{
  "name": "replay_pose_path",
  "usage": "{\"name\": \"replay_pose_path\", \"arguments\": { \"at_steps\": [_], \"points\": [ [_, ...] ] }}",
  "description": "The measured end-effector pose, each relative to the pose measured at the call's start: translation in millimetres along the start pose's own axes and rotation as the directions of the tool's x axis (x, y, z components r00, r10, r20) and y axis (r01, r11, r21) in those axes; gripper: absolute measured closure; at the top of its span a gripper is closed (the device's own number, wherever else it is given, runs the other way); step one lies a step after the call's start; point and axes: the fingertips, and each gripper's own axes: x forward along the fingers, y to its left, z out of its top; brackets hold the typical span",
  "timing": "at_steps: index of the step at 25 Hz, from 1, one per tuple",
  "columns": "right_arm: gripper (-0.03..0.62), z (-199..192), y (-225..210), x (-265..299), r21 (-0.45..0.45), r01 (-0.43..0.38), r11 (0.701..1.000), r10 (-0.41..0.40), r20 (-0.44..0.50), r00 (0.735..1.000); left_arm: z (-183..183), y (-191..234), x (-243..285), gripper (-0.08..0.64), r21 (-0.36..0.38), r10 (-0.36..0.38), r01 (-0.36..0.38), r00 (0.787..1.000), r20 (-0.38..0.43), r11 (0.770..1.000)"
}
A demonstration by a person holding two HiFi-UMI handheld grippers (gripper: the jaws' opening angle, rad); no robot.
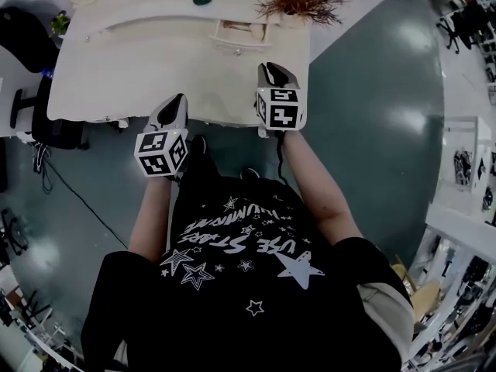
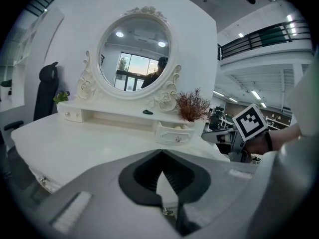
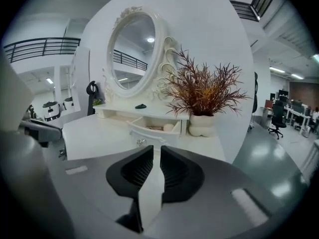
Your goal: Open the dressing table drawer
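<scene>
- The drawer [image 3: 149, 132] is standing pulled out at the right end of the table's raised shelf, just left of the plant pot [image 3: 202, 125].
- A pale rounded thing [image 3: 168, 127] is lying inside it beside something flat; I cannot tell what either one is.
- The white pot is holding a dry reddish-brown plant [image 3: 202, 91] and is sitting on the table top, next to the open drawer.
- A second small drawer [image 2: 72, 115] is sitting closed at the shelf's left end.
- The left gripper [image 2: 162, 152] is hanging over the table's near edge with its jaw tips pressed together and nothing between them.
- The right gripper [image 3: 157, 148] is pointing at the open drawer from a short way back, its jaws leaving only a narrow slit with nothing in it; it is touching nothing.
- The white table [image 3: 94, 133] is carrying an oval mirror [image 3: 130, 54] in a carved frame at the back, and a small dark thing [image 3: 141, 106] is lying on the shelf below it.
- The table is standing on a glossy grey-green floor [image 1: 372, 91] in a large hall; a black chair [image 2: 45, 91] is standing to its left, and a railed balcony [image 2: 264, 36] is running high along the wall.
- Counting: two grippers, each bearing one marker cube; two small drawers, one open and one closed; one mirror; one potted plant; one dark thing on the shelf; one chair beside the table.
</scene>
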Motion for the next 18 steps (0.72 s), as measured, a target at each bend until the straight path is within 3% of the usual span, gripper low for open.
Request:
{"name": "replay_pose_path", "arguments": {
  "at_steps": [3,10,18],
  "points": [
    [0.566,-7,-2,-16,-0.031,-0.047,0.998,0.047,0.002,0.999,-17,-21,-20,0.560,-0.023,0.048,-0.047,0.999,0.011,0.999],
    [0.566,-25,4,-52,-0.094,-0.148,0.985,0.146,-0.021,0.989,-50,-57,-68,0.560,-0.070,0.144,-0.142,0.989,0.019,0.987],
    [0.566,-40,36,-77,-0.115,-0.245,0.963,0.243,-0.028,0.970,-81,-70,-115,0.560,-0.119,0.221,-0.217,0.975,0.016,0.969]
  ]
}}
